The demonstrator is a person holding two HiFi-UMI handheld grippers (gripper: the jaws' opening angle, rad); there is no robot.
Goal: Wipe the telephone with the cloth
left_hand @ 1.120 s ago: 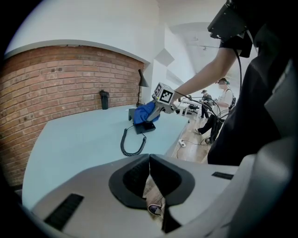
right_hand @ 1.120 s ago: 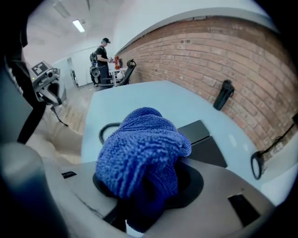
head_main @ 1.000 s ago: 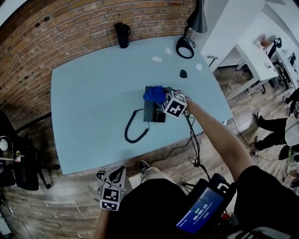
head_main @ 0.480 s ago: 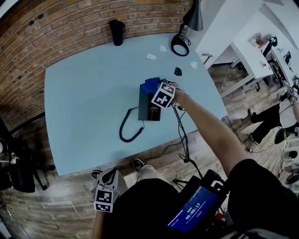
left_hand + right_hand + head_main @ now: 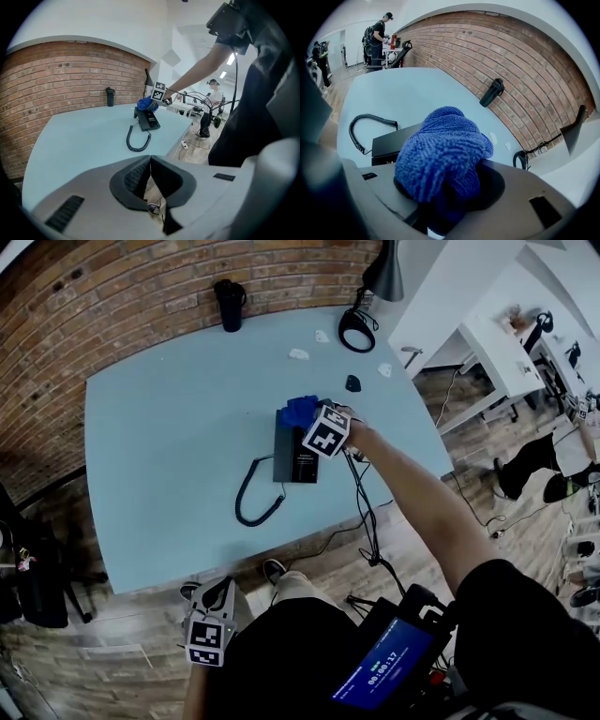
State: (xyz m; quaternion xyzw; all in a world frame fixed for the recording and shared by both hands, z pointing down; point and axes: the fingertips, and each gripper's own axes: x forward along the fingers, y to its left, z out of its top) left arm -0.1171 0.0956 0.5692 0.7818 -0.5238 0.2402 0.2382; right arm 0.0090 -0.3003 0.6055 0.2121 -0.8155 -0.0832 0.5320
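A black telephone (image 5: 298, 454) lies on the pale blue table (image 5: 169, 427), its coiled cord (image 5: 255, 495) curling toward the near edge. My right gripper (image 5: 311, 424) is shut on a blue cloth (image 5: 300, 411) and holds it over the phone's far end. In the right gripper view the cloth (image 5: 443, 154) bulges out between the jaws, with the telephone (image 5: 396, 139) just under it. My left gripper (image 5: 217, 607) hangs low beside my body, off the table; its jaws stand shut with nothing in them (image 5: 150, 176). The telephone (image 5: 147, 119) shows far off in the left gripper view.
A black bottle (image 5: 227, 302) stands at the table's far edge by the brick wall. A desk lamp (image 5: 361, 320), a small black object (image 5: 352, 382) and a few white scraps (image 5: 300, 354) sit at the far right. Cables (image 5: 370, 521) hang off the table's right side.
My right gripper has slid the cloth a little toward the phone's far end. The left gripper has stayed low beside me.
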